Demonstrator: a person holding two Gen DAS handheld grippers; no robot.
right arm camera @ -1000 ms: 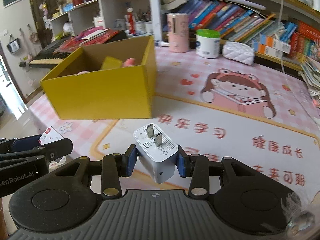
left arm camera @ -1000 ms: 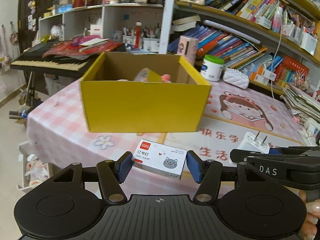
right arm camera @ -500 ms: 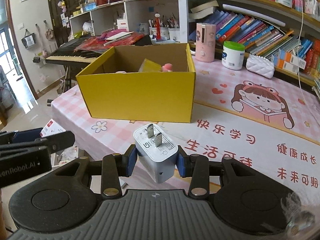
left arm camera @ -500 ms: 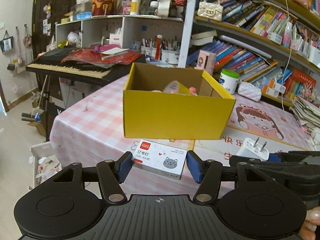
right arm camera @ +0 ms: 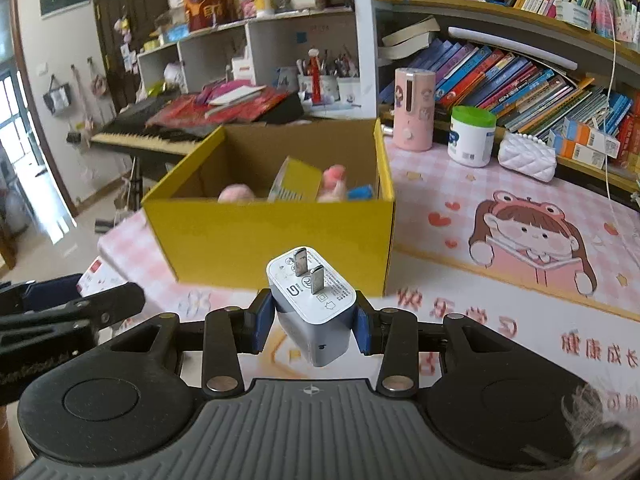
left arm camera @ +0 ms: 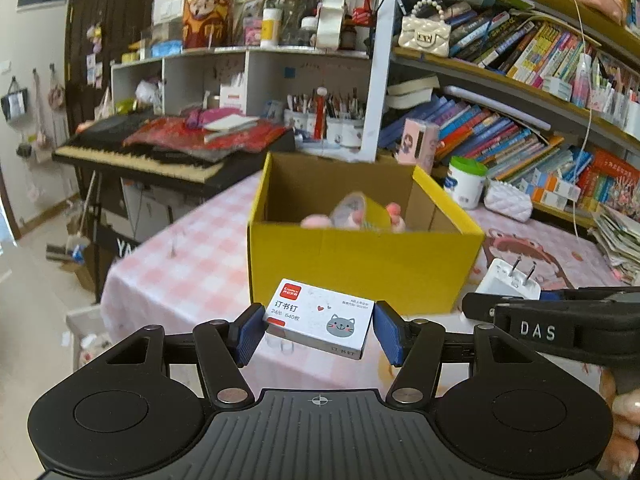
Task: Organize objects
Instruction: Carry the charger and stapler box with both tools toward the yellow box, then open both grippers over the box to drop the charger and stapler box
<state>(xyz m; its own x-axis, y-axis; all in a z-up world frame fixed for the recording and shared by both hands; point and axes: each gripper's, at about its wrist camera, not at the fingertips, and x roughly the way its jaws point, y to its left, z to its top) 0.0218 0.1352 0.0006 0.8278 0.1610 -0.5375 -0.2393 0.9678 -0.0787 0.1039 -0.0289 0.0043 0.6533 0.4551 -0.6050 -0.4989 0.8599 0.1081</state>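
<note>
Both hands loaded, hovering short of the yellow box [left arm camera: 360, 264] on the pink worktop [right arm camera: 460, 184]. Left gripper [left arm camera: 318, 330] has its fingers clamped on the staple box [left arm camera: 320, 322], held flat but slightly skewed. Right gripper [right arm camera: 310, 322] fingers squeeze the white charger plug [right arm camera: 312, 304], prongs up.

Risks: staple box looks pinched by its short ends, w/ the front corner sagging, so it could twist out if jolted. The two grippers are just beside each other, so a clash over the box opening is poss. Box already holds pink plush bits and a yellow item [right arm camera: 298, 182]; drop spot is tight-ish.

Hard to see: box floor mostly hidden behind the front wall. Contents blurred, can't ID them properly. Only fingertips of the person show, bottom right in left view.
</note>
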